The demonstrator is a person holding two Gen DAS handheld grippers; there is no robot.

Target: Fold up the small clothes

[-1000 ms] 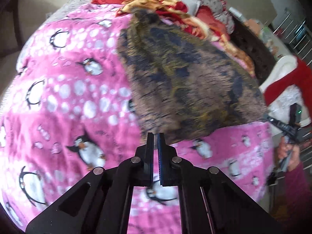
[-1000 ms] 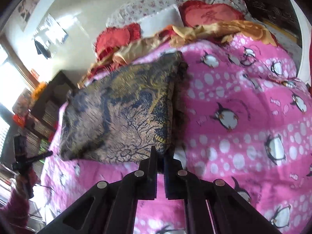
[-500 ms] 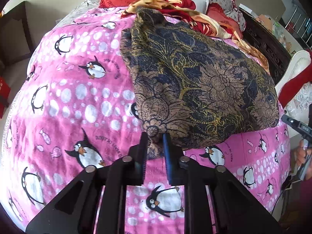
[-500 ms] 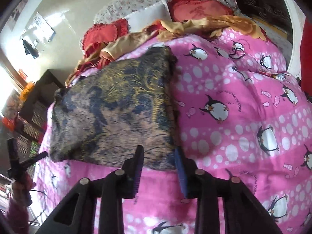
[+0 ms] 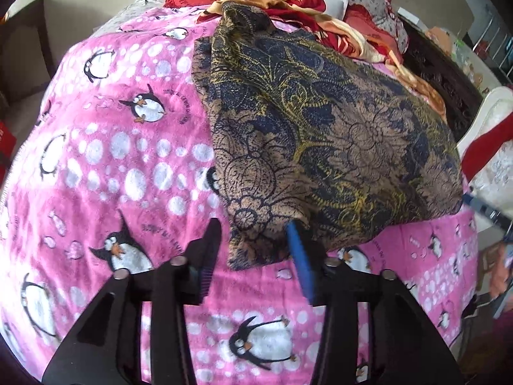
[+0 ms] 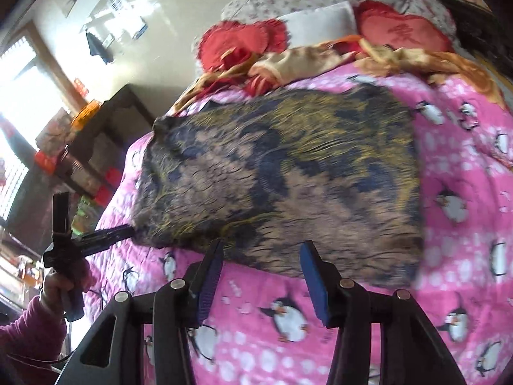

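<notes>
Red cushion (image 6: 402,30) with a character, blanket (image 5: 128,160) lettering unreadable

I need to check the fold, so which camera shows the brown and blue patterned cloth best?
The left wrist view: the patterned cloth is sharp there, its floral print and near corner clear between the open left tongs. The right wrist view shows its whole outline, but blurred.

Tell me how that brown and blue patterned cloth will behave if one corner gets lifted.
The cloth looks floppy: its edges sag and wrinkle on the blanket. Folded in layers, it would likely droop and unfold. Its woven surface probably grips rather than slips.
</notes>
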